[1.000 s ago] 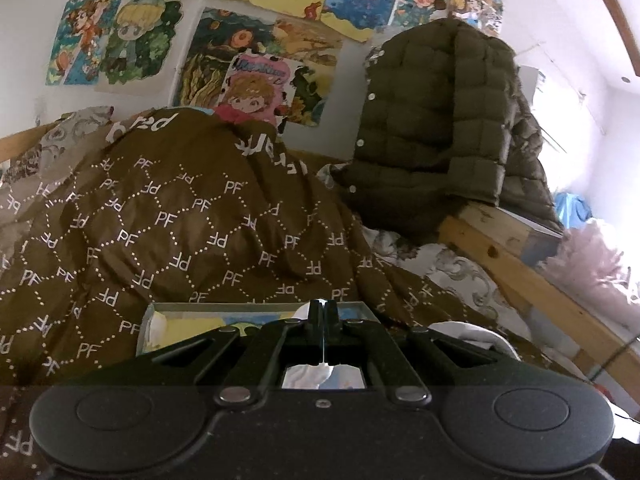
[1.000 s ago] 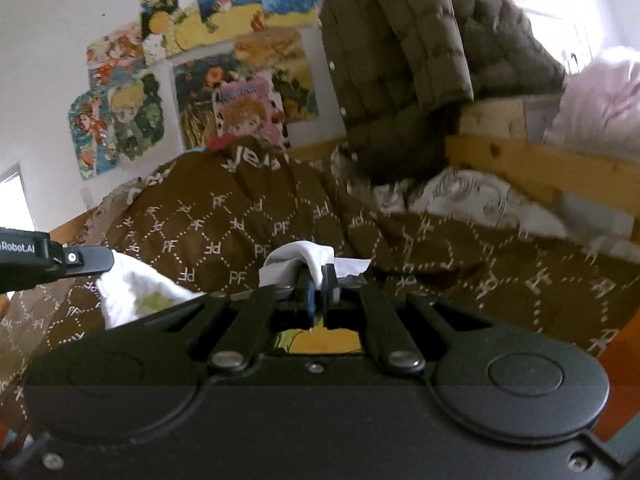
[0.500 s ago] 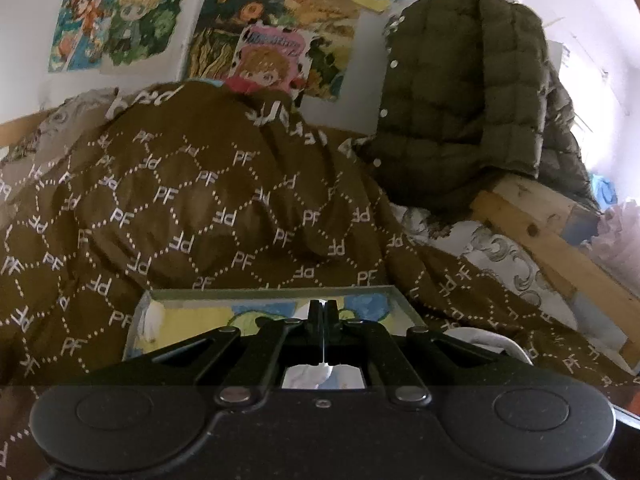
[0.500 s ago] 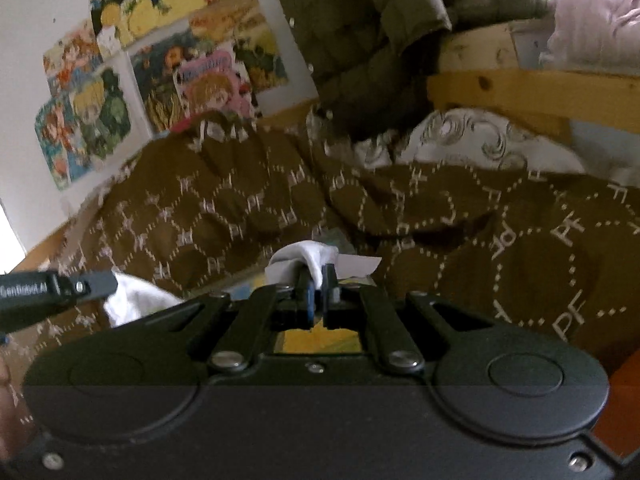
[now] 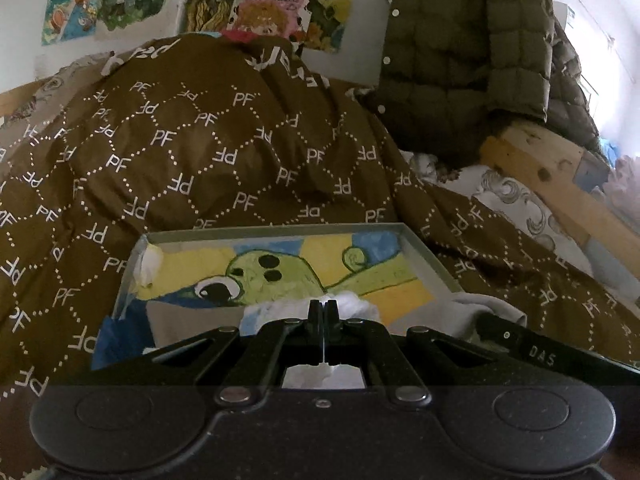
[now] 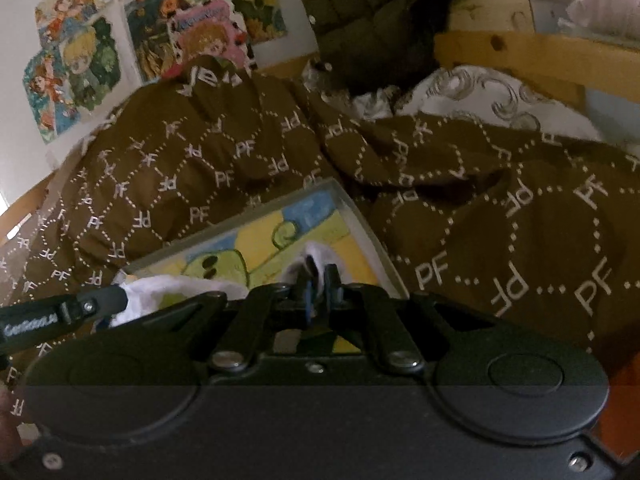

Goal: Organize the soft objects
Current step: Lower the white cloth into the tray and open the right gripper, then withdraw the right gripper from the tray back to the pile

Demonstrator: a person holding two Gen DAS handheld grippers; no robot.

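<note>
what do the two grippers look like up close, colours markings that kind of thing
Both are matte black. The left gripper has a wide rounded body, two round recesses, silver pivot bolts and crossed linkage bars. The right gripper is built the same, with a blue edge on one finger. White lettering marks their sides, too blurred to read.

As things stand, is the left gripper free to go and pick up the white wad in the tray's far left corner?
Probably not yet. The path over the tray to the wad looks clear, but the left gripper is shut on a white cloth, so it would have to let go first.
</note>
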